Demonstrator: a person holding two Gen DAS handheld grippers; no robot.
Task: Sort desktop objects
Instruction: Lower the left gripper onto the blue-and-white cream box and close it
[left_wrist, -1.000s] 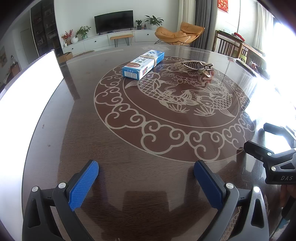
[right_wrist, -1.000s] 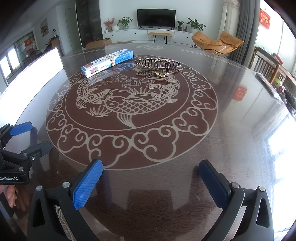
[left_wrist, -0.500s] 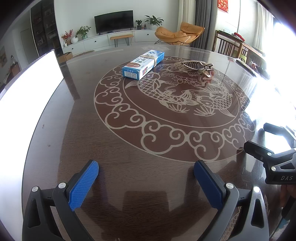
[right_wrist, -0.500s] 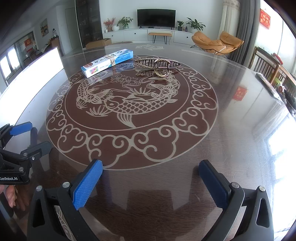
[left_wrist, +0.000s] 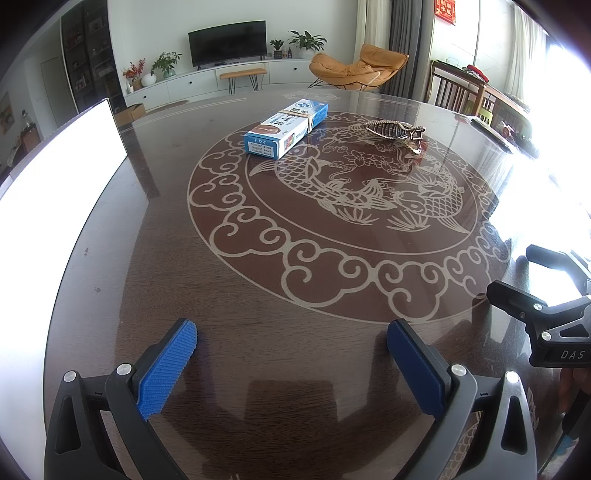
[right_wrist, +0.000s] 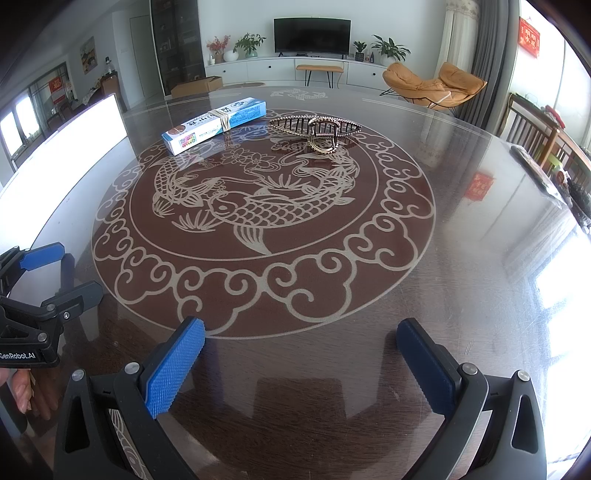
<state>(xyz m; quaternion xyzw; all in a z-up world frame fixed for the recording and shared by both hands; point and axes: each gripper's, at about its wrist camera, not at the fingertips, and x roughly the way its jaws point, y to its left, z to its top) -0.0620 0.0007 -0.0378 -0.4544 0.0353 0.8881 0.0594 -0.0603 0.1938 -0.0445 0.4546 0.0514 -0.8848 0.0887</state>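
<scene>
On the left, the left gripper (left_wrist: 291, 363) is held low over the near edge of the dark patterned surface (left_wrist: 258, 295), jaws wide apart and empty. Farther back, a blue-and-white box (left_wrist: 286, 127) is seen lying flat, with a metal hair claw (left_wrist: 397, 133) near its right. On the right, the right gripper (right_wrist: 301, 363) is likewise held with jaws apart, gripping nothing.

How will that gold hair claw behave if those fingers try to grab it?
The hair claw looks thin-toothed and openwork, so probably light and somewhat fragile. On the glossy table it may slide when nudged. Its sprung hinge could open if squeezed there.
</scene>
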